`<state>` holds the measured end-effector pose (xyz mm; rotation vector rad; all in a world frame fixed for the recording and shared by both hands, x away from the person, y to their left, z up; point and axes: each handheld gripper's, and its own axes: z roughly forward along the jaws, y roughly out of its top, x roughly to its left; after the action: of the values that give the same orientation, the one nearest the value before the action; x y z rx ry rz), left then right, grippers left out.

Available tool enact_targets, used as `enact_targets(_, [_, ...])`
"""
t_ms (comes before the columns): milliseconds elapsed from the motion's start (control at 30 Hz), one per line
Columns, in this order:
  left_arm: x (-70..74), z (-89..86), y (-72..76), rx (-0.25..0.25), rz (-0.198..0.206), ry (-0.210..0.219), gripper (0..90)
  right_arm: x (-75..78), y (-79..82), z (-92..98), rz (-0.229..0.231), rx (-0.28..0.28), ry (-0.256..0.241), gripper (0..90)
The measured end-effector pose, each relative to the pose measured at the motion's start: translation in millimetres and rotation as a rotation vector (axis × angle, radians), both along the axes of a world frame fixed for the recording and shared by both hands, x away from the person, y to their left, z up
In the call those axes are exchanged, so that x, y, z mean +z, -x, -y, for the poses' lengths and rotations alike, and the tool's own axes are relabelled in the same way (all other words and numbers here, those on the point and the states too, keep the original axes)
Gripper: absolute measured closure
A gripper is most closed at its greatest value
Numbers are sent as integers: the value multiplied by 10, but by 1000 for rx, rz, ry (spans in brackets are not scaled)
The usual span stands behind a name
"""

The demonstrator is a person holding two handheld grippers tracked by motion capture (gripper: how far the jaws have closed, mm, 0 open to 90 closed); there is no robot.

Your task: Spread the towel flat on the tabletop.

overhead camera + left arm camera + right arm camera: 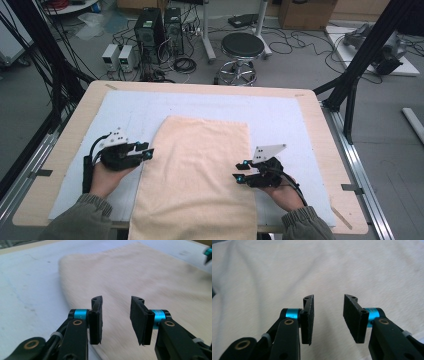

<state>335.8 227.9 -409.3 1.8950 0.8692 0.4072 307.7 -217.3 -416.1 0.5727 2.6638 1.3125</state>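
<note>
A peach-coloured towel (197, 175) lies flat on the pale blue mat (280, 112) that covers the wooden worktop (67, 140), its near end hanging over the front edge toward the person. The left gripper (148, 151) sits at the towel's left edge and the right gripper (239, 171) at its right edge, both with jaws parted and nothing between them.

The step in hand looks like a grasp of the two long edges, likely for a fold. To do it well, each gripper should come in low and flat, so that one jaw slides under the cloth and the other closes over it — catching a single layer only (the pile is soft and will bunch if pushed). The left gripper view shows the towel (140, 282) edge running just under the jaws, so a short reach suffices; the right gripper view has the jaws already above the towel (317, 270), so a slight pull back toward the edge may help.

Room is generous: bare mat lies on both sides and beyond the far hem — nothing to snag.
</note>
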Motion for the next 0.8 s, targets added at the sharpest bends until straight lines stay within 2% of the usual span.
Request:
enact_targets(33, [-3, 24, -91, 9, -9, -8, 640, 3, -59, -6, 4, -9, -4, 604])
enact_targets(100, [-23, 70, -290, 48, -44, 13, 640, 10, -161, -17, 2, -26, 0, 594])
enact_targets(167, [-40, 104, -405, 69, -63, 17, 631, 9, -262, -20, 1, -43, -2, 588])
enact_targets(267, [-131, 179, -568, 87, -101, -1, 589, -29, -373, -20, -7, -70, -6, 579])
enact_targets(333, [-212, 239, -649, 111, -144, -71, 553, -74, -414, -22, -16, -80, 7, 571])
enact_targets(367, [-234, 248, -662, 121, -151, -81, 557, -106, -437, -24, -33, -86, 20, 565])
enact_targets(500, [-256, 302, -658, 121, -132, -94, 815, -151, -476, -22, -44, -89, 28, 565])
enact_targets(567, [-216, 375, -611, 98, -103, -78, 842, -157, -476, -25, -44, -86, 32, 564])
enact_targets(600, [-189, 427, -573, 76, -83, -87, 843, -155, -470, -24, -51, -90, 35, 563])
enact_targets(700, [-112, 644, -404, -133, -54, -78, 807, -150, -469, -20, -42, -83, 34, 558])
enact_targets(733, [-92, 711, -344, -203, -45, -96, 770, -147, -466, -19, -42, -84, 33, 555])
enact_targets(767, [-76, 755, -297, -218, -32, -122, 731, -144, -464, -16, -41, -83, 35, 554])
enact_targets(800, [-62, 754, -285, -221, -32, -120, 689, -142, -460, -19, -42, -87, 32, 554])
